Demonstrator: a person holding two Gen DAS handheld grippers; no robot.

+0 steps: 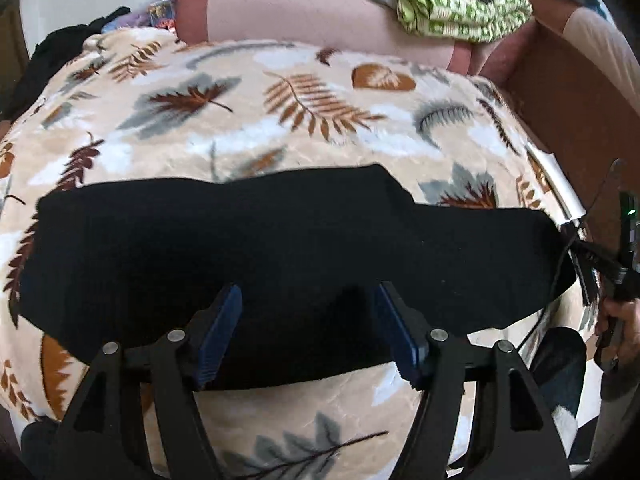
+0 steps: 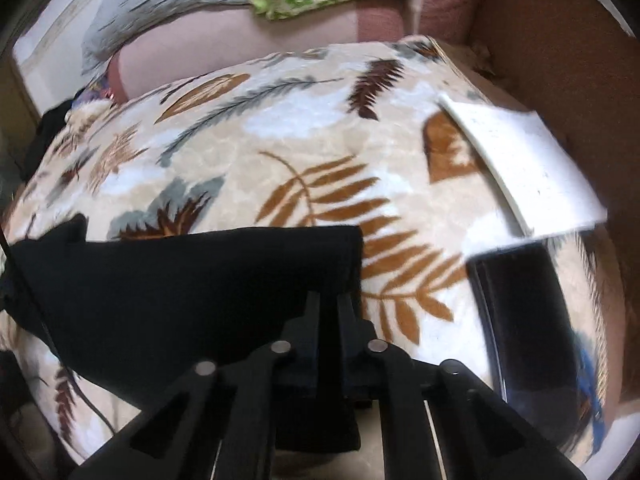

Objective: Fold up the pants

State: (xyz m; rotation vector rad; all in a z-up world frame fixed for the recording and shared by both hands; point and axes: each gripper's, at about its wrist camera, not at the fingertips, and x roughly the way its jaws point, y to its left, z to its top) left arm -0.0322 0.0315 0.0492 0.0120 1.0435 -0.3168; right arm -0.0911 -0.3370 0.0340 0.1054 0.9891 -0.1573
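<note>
The black pants (image 1: 280, 248) lie folded in a long band across the leaf-print blanket (image 1: 280, 120). My left gripper (image 1: 310, 300) is open, its blue pads spread wide just above the near edge of the pants and holding nothing. In the right wrist view my right gripper (image 2: 329, 300) is shut on the right end of the pants (image 2: 180, 292), with cloth pinched between the fingers and hanging below them. The right gripper also shows at the right edge of the left wrist view (image 1: 600, 268).
A white card (image 2: 520, 160) and a black phone (image 2: 532, 312) lie on the blanket to the right of the pants. A brown headboard (image 1: 580, 120) stands at the right. A green patterned cloth (image 1: 460, 0) and a pink pillow (image 1: 312, 16) lie at the back.
</note>
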